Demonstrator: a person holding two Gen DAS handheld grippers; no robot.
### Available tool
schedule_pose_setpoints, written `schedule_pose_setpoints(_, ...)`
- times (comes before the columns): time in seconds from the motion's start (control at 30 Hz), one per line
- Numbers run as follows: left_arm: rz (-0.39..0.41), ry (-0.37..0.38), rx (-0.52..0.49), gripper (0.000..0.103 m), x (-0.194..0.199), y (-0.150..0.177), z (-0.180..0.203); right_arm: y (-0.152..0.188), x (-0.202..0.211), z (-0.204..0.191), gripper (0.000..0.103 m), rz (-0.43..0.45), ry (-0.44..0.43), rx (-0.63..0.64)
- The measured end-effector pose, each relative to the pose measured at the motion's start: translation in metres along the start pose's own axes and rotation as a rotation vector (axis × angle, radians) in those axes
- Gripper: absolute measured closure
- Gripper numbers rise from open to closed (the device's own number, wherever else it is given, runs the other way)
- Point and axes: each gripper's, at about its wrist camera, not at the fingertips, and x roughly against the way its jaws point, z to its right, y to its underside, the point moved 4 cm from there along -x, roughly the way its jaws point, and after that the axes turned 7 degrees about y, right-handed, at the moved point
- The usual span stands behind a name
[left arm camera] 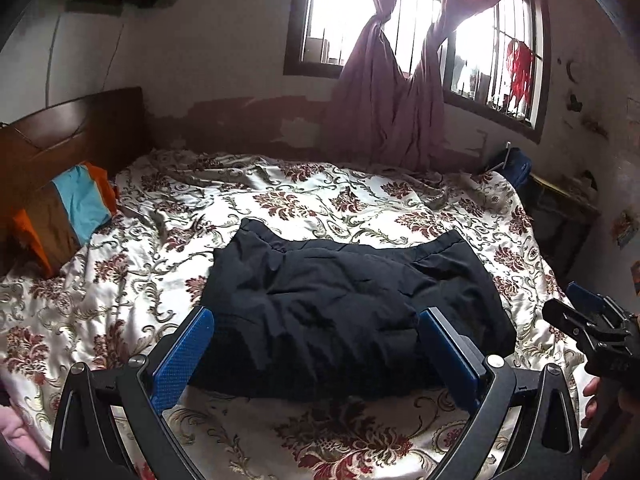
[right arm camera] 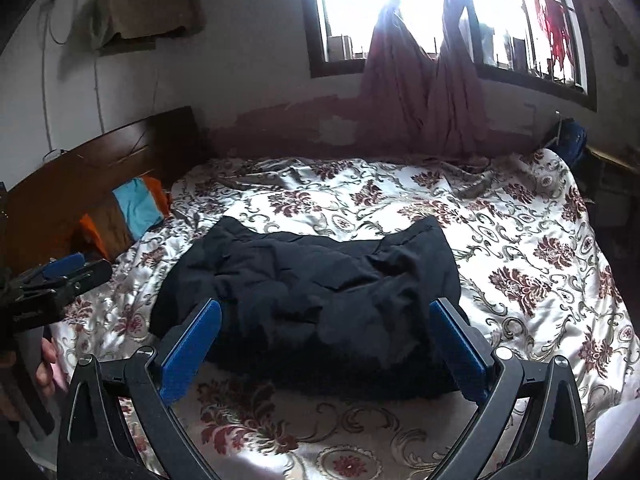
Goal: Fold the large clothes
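I hold both sets of jaws released, just short of the black garment [left arm camera: 352,308]. Its bulk may slump when pinched thinly.

One black garment [left arm camera: 344,304], two tools, left [left arm camera: 316,320] and right [right arm camera: 326,312], one striped pillow [left arm camera: 68,216], two curtains [left arm camera: 396,92]

Bed with floral bedspread [left arm camera: 280,192]; wooden headboard [left arm camera: 68,140]; striped orange, brown and blue pillow [left arm camera: 68,216] against the headboard; barred window [left arm camera: 420,20]; knotted mauve curtains [left arm camera: 396,92]; red item [left arm camera: 520,72] hanging outside the window.
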Motion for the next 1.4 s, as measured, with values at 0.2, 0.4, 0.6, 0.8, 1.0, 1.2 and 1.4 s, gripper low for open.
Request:
schedule_pose_setpoints(0.2,-0.024,-0.013,-0.021,0.000,0.018,0.010,0.000,0.008,0.012,-0.016,0.002,-0.002,-0.009,-0.005)
schedule_pose_setpoints(0.4,-0.011,-0.028,-0.019,0.000,0.037,0.022,-0.007,0.017,0.023,-0.023,0.002,-0.010,0.008,-0.041)
schedule_pose_setpoints(0.6,-0.024,-0.031,-0.011,0.000,0.051,0.031,-0.013,0.025,0.035,-0.027,0.002,-0.021,0.032,-0.032)
schedule_pose_setpoints(0.8,-0.039,-0.049,-0.012,0.000,0.059,0.043,-0.017,0.038,0.040,-0.029,0.002,-0.062,0.036,-0.027)
schedule_pose_setpoints(1.0,-0.067,-0.059,0.009,0.000,0.058,0.063,-0.020,0.058,0.037,-0.029,0.002,-0.098,0.029,-0.025)
schedule_pose_setpoints(1.2,-0.124,-0.064,0.015,0.000,0.052,0.078,-0.019,0.072,0.029,-0.027,0.002,-0.132,0.039,-0.048)
schedule_pose_setpoints(1.4,-0.131,-0.061,0.016,0.000,0.048,0.083,-0.021,0.079,0.022,-0.026,0.002,-0.156,0.035,-0.057)
